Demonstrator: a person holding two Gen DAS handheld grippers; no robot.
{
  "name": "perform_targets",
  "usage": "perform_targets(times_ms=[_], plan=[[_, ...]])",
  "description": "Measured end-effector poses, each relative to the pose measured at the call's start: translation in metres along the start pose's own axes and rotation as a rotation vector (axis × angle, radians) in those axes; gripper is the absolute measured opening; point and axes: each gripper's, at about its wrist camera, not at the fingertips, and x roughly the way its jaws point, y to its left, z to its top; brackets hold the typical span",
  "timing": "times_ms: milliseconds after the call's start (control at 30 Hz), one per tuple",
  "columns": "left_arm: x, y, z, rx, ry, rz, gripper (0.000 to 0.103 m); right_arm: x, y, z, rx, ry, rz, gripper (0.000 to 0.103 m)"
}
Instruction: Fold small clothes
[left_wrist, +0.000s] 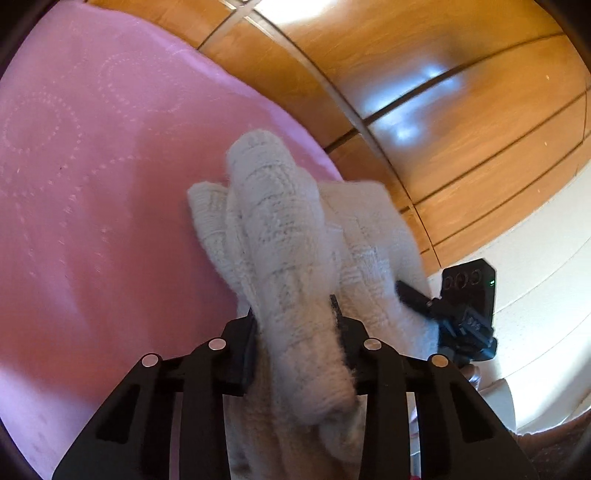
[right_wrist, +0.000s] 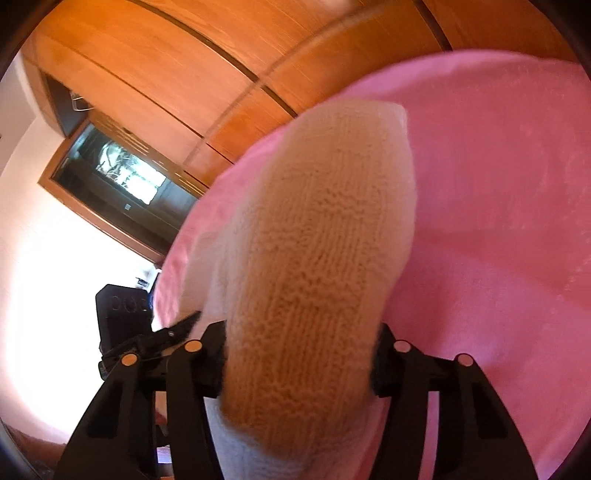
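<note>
1. Cream-white knitted garment (left_wrist: 280, 229), thick and fuzzy, with a ribbed and blocky stitch pattern; it is bunched into rolls rather than lying flat. In the right wrist view the same knit (right_wrist: 314, 266) looks warmer in tone and shows plain rows of stitches.
2. It sits over the near edge of a pink bedspread (left_wrist: 92, 166), with its near part lifted and pinched in both grippers.
3. Left gripper (left_wrist: 297, 325): its jaws stand narrow and are clamped on a thick fold of the knit, which bulges out past the pads on both sides and hangs down below them.
4. Right gripper (right_wrist: 299, 354): its jaws stand about half apart, pressed against a wider roll of the knit that fills the whole gap between them.
5. From the left wrist view the right gripper (left_wrist: 424, 299) shows at the garment's far side, one finger touching the wool.
6. The pink bedspread carries a faint pattern of dotted circles.
7. Beyond it stand glossy wooden cupboard doors (left_wrist: 443, 92) with dark grooves, and a pale wall (right_wrist: 44, 258); a dark wood-framed panel (right_wrist: 122, 184) shows in the right wrist view.
</note>
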Motion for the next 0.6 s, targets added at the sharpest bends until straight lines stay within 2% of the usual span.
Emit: perform_targets(times_ms=[133,233,333,400,467,533,600], plan=[[0.009,-0.039,-0.004,0.054,0.022,-0.059,0.030,-0.042,0.018,-0.008,-0.051,-0.078,0.002,0.052],[0.037,-0.081,-0.005,0.122,0.064,-0.104,0.029,-0.092,0.019,-0.014,-0.077,-0.166,-0.048,0.051],[0.080,-0.130,0.001,0.179,0.110,-0.167,0.029,-0.144,0.003,-0.019,-0.070,-0.247,-0.110,0.051],[0.106,-0.162,0.005,0.235,0.132,-0.180,0.029,-0.184,-0.019,-0.022,-0.042,-0.308,-0.163,0.051],[0.141,-0.201,0.007,0.316,0.170,-0.175,0.029,-0.214,-0.043,-0.027,-0.002,-0.355,-0.213,0.053],[0.184,-0.235,0.004,0.388,0.217,-0.134,0.026,-0.236,-0.073,-0.035,0.056,-0.390,-0.282,0.055],[0.220,-0.257,-0.004,0.460,0.262,-0.070,0.026,-0.247,-0.106,-0.048,0.112,-0.400,-0.413,0.061]])
